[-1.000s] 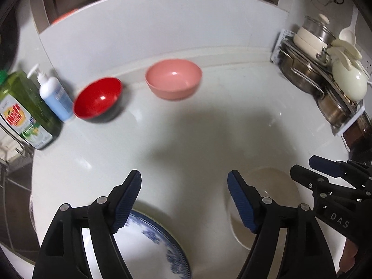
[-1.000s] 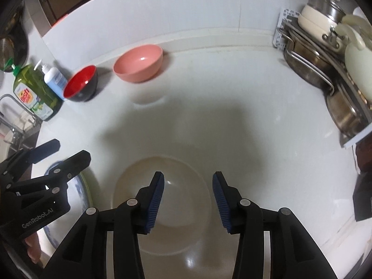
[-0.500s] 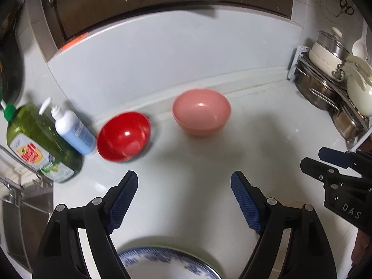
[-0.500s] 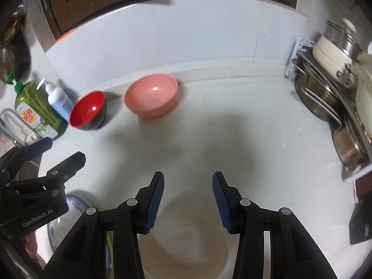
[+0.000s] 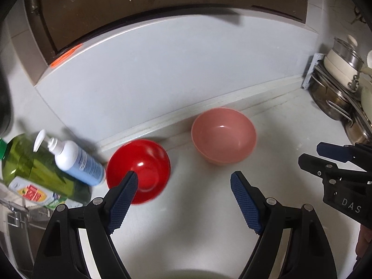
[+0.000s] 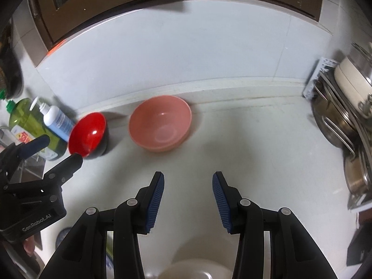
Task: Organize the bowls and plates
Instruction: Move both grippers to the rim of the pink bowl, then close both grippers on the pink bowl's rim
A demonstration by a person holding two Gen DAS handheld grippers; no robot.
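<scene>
Reading "DAS", the right claw [image 6: 188, 195] gapes empty, like the wider, "GenRobot.AI"-marked left claw [image 5: 183, 200].

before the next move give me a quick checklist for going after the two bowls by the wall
1. left gripper empty, jaws apart: ok
2. right gripper empty, jaws apart: ok
3. red bowl upright with a free rim: ok, though the pump bottle stands close beside it
4. pink bowl upright and empty, bare counter around it: ok
5. Grippers clear of each other: ok, apart in both views
6. Left jaws wide enough for the red bowl's rim: cannot tell
</scene>
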